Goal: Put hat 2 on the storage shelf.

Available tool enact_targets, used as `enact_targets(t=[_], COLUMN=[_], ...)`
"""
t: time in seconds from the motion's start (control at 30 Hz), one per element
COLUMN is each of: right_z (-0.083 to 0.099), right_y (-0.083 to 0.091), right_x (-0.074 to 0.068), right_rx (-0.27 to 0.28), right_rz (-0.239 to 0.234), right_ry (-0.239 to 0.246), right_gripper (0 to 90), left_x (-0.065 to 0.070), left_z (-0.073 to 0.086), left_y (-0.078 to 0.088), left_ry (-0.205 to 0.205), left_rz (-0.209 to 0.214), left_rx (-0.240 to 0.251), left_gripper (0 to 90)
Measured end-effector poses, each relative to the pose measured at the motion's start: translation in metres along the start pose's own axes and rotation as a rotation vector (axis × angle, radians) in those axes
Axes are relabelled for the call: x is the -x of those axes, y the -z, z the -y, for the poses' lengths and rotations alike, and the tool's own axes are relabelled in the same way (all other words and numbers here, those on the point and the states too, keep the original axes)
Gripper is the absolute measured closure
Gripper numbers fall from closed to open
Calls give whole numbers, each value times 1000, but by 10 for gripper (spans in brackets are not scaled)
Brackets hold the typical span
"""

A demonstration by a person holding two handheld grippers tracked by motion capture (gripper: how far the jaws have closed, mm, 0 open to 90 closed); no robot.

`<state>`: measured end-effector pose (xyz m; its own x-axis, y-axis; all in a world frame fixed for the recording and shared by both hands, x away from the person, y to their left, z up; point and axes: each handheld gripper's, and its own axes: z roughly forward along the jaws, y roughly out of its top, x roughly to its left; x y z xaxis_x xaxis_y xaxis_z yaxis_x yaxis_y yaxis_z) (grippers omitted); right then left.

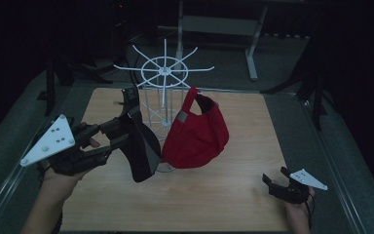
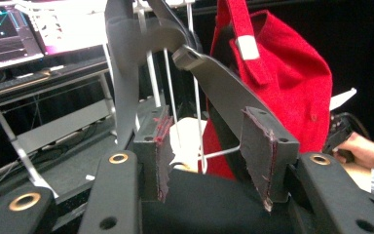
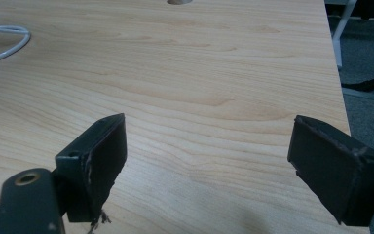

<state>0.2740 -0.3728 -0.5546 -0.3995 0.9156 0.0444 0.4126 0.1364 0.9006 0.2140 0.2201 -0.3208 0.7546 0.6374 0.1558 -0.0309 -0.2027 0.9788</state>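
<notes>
Left tongs (image 1: 121, 135) at the left of the bench (image 1: 214, 204), jaws partly apart with the black cap (image 1: 141, 146) running between them. In the left gripper view the dark brim crosses the gap and lies against the right-hand pad (image 2: 260, 146); the other pad stands off it, so not a real pinch. Cannot tell if the cap's back strap is over a prong yet. Cap hangs against the white wire rack (image 1: 164, 73), just left of the red cap (image 1: 197, 134) already hung there by its strap. Likely the hand stays low and close to steady the black cap while it settles on a prong. Right tongs (image 1: 278, 185) low over the bench's near right corner, jaws wide, nothing between them, well apart from the rack; looks parked out of the way.
</notes>
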Motion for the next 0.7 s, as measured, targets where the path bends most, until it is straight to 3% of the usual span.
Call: enact_targets(t=[0.23, 0.57, 0.7], right_z=[0, 0, 0], right_y=[0, 0, 0], right_x=[0, -1, -1], right_rx=[2, 0, 1], right_rz=[3, 4, 5], right_ry=[2, 5, 4], right_gripper=[140, 140, 140], left_x=[0, -2, -3], left_z=[21, 62, 79], left_y=[6, 8, 5], left_ry=[9, 70, 89], left_rz=[-6, -1, -21], left_rx=[-41, -78, -115], left_gripper=[552, 554, 554])
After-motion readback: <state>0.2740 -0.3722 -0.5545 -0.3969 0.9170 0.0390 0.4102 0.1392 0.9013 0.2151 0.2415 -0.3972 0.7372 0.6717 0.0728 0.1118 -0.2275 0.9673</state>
